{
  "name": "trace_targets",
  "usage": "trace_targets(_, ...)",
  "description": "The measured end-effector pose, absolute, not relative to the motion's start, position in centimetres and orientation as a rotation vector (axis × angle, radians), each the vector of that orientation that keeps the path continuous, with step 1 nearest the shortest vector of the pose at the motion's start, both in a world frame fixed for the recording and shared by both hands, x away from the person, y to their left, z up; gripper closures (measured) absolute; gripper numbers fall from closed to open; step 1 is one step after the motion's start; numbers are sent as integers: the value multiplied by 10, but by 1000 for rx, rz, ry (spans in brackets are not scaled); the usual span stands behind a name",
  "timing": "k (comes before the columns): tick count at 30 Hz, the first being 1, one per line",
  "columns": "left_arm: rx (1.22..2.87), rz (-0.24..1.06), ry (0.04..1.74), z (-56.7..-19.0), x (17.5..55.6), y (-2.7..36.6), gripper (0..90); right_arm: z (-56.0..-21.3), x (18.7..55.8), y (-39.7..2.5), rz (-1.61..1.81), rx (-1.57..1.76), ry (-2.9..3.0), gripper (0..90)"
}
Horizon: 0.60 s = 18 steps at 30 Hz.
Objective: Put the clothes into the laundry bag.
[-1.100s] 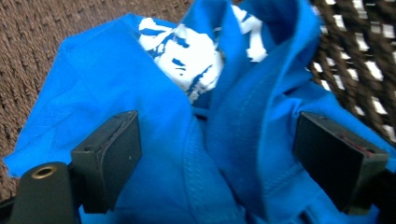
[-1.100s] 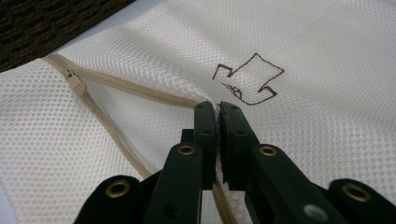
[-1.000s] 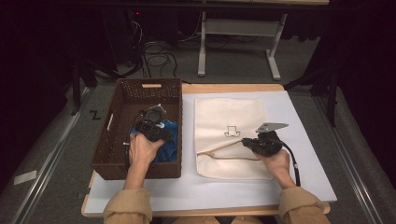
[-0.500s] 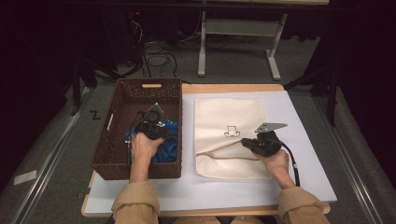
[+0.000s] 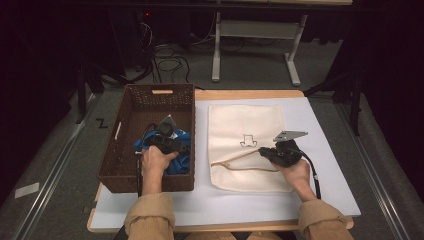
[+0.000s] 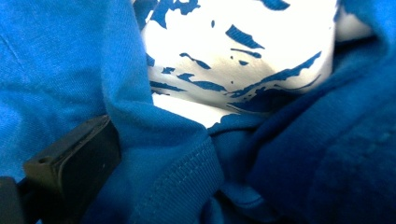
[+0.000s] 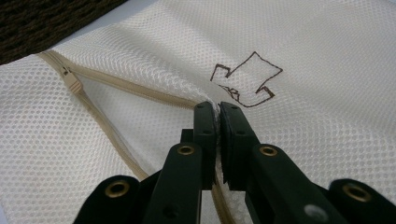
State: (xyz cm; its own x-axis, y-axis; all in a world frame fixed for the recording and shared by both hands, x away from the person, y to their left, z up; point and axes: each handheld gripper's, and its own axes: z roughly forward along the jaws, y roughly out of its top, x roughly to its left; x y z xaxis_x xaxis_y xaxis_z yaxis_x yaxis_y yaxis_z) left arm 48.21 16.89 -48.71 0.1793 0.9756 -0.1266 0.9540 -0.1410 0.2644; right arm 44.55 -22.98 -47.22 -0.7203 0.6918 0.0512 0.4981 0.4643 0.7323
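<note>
A blue garment with a white print (image 5: 183, 163) (image 6: 56, 60) lies bunched in the brown woven basket (image 5: 107, 165) at the left. My left gripper (image 5: 178, 148) is pushed down into it. One black finger (image 6: 74, 163) stands far to the left with cloth bulging beside it, and the other is buried, so the jaws look open. A cream mesh bag (image 5: 245, 125) (image 7: 303, 130) lies flat on the table. My right gripper (image 5: 261, 151) (image 7: 218, 109) is shut on the mesh edge at the bag's open zipper (image 7: 93, 112).
The white table cover (image 5: 330, 165) has bare room to the right of the bag and along the front. The basket's right wall stands close to the bag's left edge. A white table frame (image 5: 250, 30) and cables lie on the floor beyond.
My left gripper has edged slightly right and lower into the blue garment. My right gripper has kept its pinch on the bag in the same place.
</note>
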Motion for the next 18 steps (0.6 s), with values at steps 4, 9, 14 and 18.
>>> trace_targets(4,2177,152,1842,-489,480,166,0,-473,446,-228,1092,1020,2471,864)
trace_targets(9,2179,163,1844,-490,480,165,0,-473,446,-229,1099,1024,2473,862)
trace_targets(14,2228,168,1827,-488,479,160,8,-474,447,-227,1096,1022,2478,861)
trace_targets(18,2259,162,1786,-486,478,159,59,-474,448,-226,1100,1025,2481,861)
